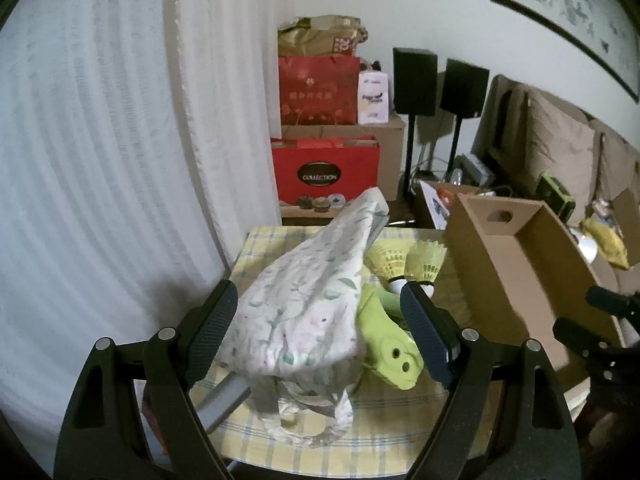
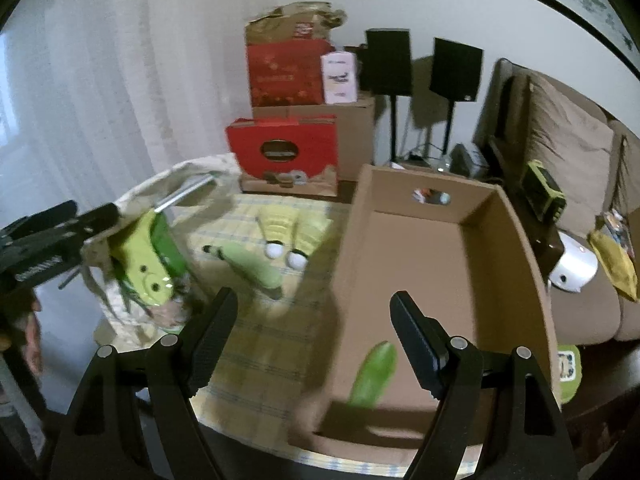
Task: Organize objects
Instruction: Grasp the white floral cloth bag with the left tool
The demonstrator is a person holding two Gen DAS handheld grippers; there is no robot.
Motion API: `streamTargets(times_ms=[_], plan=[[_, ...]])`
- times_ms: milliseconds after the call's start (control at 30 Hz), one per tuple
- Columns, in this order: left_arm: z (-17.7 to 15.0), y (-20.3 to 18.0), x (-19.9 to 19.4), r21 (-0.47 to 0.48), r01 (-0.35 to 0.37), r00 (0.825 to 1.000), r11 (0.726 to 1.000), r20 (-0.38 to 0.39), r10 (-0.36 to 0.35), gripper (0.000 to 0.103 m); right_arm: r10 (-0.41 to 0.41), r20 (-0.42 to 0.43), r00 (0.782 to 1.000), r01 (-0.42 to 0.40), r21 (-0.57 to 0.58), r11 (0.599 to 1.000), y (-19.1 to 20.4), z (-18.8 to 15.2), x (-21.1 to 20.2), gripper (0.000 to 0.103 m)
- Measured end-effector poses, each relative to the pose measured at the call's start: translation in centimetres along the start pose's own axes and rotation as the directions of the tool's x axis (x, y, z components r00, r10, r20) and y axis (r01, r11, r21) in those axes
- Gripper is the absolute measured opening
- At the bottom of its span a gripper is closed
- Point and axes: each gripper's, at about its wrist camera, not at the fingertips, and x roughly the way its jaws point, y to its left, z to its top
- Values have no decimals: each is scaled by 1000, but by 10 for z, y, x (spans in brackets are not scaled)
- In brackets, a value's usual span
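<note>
Floral cloth bag point(image 1: 304, 312) sits between the left gripper's point(image 1: 320, 336) spread fingers point(image 1: 212, 332); clumsy pinching could drag nearby shuttlecocks point(image 1: 408, 264) off the table point(image 1: 360, 420).

We see a table under a yellow checked cloth point(image 1: 400, 412). On it lie a floral bag point(image 1: 304, 312) at the left, a green toy point(image 1: 390, 350) just beside it, two yellow shuttlecocks point(image 1: 404, 262) behind, and an open cardboard box point(image 2: 424, 264) at the right.
</note>
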Motion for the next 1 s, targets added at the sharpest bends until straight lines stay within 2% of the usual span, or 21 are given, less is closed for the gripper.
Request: streamTargets(times_ms=[267,367,733,833,1000], plan=[[4,1,20,22,-7,998,1000,-56,8,81,47,-14,999,-47,-29,998,23,8,13,80],[4,3,25,13,-5,998,1000,-70,6,70,56,-27,998,-57,-40,998,29,8,19,80],[9,11,31,-14,8,998,1000,-68,-9,12,85,-56,995,-89,-61,994,39,10,37,80],[10,15,29,-33,15,998,999,-54,-17,3,97,-62,993,-101,-71,992,43,10,41,80],[15,26,21,-84,54,998,995,-20,-56,3,130,-65,989,-135,-84,987,51,11,45,80]])
